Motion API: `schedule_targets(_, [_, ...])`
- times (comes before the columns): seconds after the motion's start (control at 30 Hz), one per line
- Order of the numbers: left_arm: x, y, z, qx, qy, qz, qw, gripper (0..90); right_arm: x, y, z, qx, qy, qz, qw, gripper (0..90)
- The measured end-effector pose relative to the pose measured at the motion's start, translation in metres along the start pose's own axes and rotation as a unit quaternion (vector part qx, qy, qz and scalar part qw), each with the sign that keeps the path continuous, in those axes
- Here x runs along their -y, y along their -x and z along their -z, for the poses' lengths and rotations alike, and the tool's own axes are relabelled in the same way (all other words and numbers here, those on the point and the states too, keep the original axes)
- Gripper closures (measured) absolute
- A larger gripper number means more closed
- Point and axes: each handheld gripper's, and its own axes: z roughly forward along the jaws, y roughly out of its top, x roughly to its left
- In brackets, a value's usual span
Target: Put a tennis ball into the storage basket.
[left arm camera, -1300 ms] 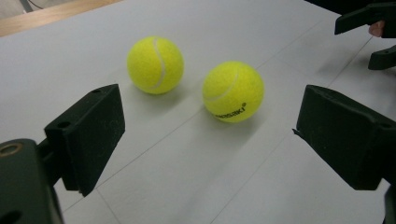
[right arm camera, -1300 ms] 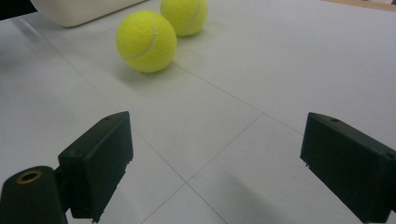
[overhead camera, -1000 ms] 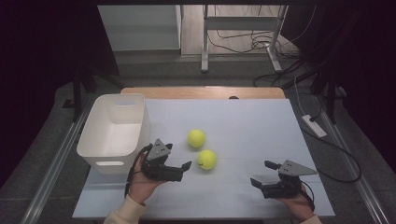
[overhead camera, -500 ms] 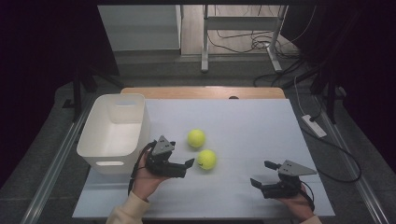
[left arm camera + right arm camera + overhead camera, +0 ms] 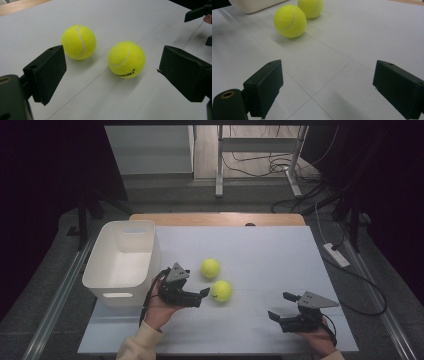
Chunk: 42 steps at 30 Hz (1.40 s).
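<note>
Left tool (image 5: 204, 292) stood apart, facing the near ball (image 5: 221, 290); you were probably approaching to grasp. Next: advance, straddle it, close. Right tool (image 5: 282, 306) idled, spread.

Black gripper (image 5: 204, 293), cream sleeve (image 5: 136, 344)

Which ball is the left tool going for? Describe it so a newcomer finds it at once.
Start at the white bin on the left of the table; two yellow tennis balls lie just right of it. The target is the nearer ball, right in front of the open left tool. Unlike the farther ball, it shows black lettering in the left gripper view.
</note>
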Motion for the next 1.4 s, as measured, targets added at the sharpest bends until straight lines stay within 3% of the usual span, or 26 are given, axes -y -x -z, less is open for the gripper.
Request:
schedule_targets(0.6, [-0.017, -0.009, -0.015, -0.004, -0.021, 0.004, 0.9998, 8.6, 0.000, 0.000, 0.000, 0.000, -0.003, 0.004, 1.0000, 9.6])
schedule_targets(1.17, [-0.027, -0.019, -0.031, 0.001, -0.038, 0.012, 0.9992, 8.3, 0.000, -0.001, -0.001, -0.001, -0.005, 0.005, 1.0000, 9.7])
schedule_targets(1.3, [-0.029, -0.021, -0.033, 0.014, -0.038, 0.022, 0.9989, 8.4, 0.000, -0.001, -0.001, 0.000, -0.005, 0.005, 1.0000, 9.7])
schedule_targets(1.4, [-0.031, -0.021, -0.035, 0.009, -0.043, 0.020, 0.9988, 8.5, 0.000, 0.000, -0.001, 0.001, -0.004, 0.005, 1.0000, 9.7])
